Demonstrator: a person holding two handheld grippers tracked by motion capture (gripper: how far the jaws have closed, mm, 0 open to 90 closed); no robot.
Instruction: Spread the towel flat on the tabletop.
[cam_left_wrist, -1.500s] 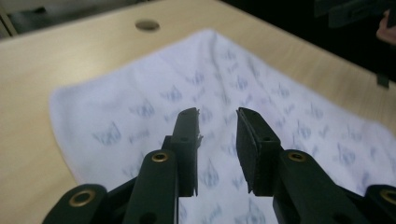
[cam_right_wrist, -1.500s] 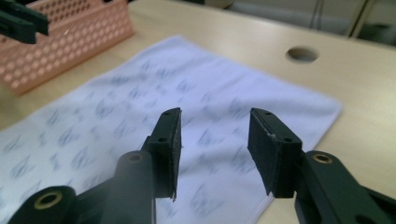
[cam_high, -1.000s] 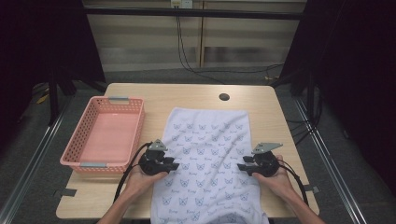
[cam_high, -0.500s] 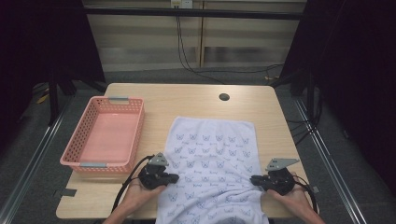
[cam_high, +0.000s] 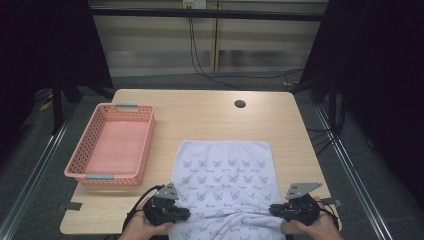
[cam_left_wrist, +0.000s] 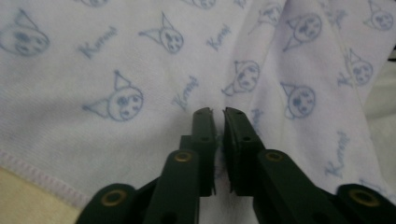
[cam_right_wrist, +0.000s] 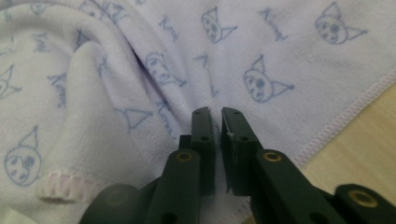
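Pinching the towel (cam_high: 223, 181) at its near corners, the left tongs (cam_high: 184, 214) and right tongs (cam_high: 274, 209) are both closed to a thin slit with fabric caught between the jaws, as seen in the two gripper views (cam_left_wrist: 217, 112) (cam_right_wrist: 215, 112). The towel, white with a blue cat-face print, lies flat on the desk (cam_high: 200, 112) with its near edge bunched and hanging over the desk's front between the two hands; a pink basket (cam_high: 89, 147) stands on the desk to its left, apart from it.
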